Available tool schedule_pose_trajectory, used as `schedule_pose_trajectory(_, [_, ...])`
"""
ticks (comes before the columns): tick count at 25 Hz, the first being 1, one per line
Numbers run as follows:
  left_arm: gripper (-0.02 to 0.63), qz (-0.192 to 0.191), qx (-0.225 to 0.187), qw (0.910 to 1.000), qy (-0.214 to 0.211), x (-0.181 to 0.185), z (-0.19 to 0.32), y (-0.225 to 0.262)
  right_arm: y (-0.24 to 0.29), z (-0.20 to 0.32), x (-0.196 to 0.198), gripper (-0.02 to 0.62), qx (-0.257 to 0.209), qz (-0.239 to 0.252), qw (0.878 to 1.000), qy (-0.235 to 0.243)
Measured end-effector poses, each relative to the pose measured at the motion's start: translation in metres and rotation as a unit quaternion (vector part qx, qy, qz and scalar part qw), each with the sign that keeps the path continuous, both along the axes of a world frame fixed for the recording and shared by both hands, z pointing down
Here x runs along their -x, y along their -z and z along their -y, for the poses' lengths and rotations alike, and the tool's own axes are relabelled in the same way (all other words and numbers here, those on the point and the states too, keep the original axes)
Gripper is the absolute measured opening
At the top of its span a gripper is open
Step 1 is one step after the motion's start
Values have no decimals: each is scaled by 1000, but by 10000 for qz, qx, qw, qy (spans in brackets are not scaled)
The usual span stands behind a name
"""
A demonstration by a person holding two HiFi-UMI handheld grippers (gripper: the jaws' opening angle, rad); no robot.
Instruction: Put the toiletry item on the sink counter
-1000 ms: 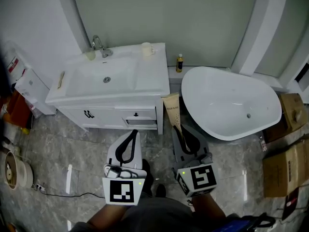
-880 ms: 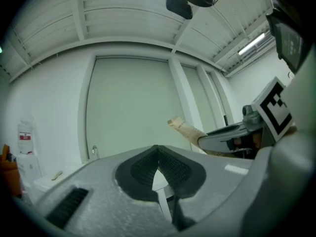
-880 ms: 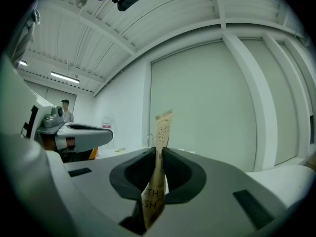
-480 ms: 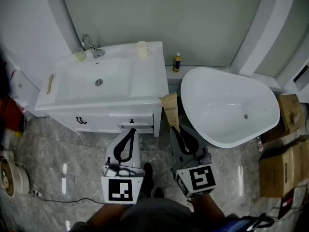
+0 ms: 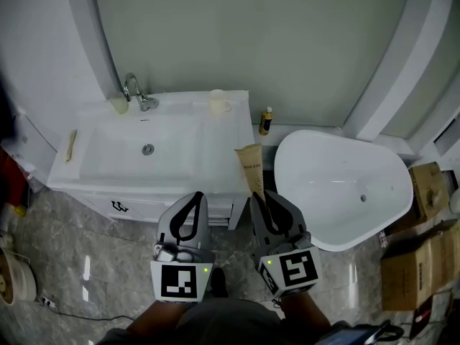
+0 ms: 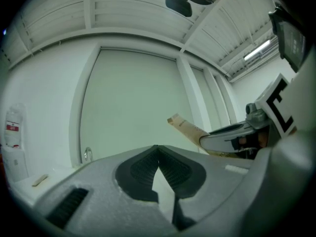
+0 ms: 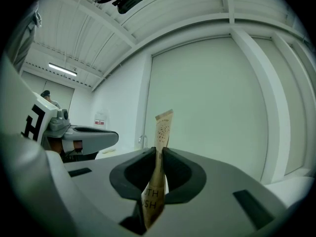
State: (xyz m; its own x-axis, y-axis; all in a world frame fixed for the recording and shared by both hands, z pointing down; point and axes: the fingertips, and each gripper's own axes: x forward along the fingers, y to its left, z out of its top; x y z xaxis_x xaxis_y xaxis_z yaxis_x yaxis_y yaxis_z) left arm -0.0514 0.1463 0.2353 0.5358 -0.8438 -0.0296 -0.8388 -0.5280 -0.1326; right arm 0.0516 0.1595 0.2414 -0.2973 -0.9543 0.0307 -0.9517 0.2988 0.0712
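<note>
A beige toiletry tube (image 5: 254, 169) stands up out of my right gripper (image 5: 260, 195), which is shut on it; in the right gripper view the tube (image 7: 161, 132) is pinched between the black pads. It hangs just off the right front corner of the white sink counter (image 5: 223, 149). My left gripper (image 5: 195, 196) is shut and holds nothing, and sits in front of the counter's front edge. In the left gripper view its pads (image 6: 158, 169) meet, and the tube (image 6: 190, 128) shows at the right.
On the counter are a basin with a drain (image 5: 147, 149), a faucet (image 5: 134, 90), a white cup (image 5: 218, 100) and a wooden brush (image 5: 71, 145). A small yellow bottle (image 5: 266, 121) stands on the ledge. A white bathtub (image 5: 338, 185) lies right, cardboard boxes (image 5: 417, 257) beyond it.
The view has moved closer to the sink, and both grippers now reach the counter's front edge. The right gripper still holds the tube; the left stays shut.
</note>
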Motion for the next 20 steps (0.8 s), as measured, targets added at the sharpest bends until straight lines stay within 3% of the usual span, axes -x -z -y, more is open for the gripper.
schedule_pose_trajectory(9, [11, -133, -154, 9997, -160, 5, 52, 9, 8, 47, 8, 48, -114, -113, 9998, -128])
schedule_pose_trajectory(20, [11, -4, 84, 9996, -255, -16, 91, -7, -11, 81, -17, 48, 117, -4, 9996, -269])
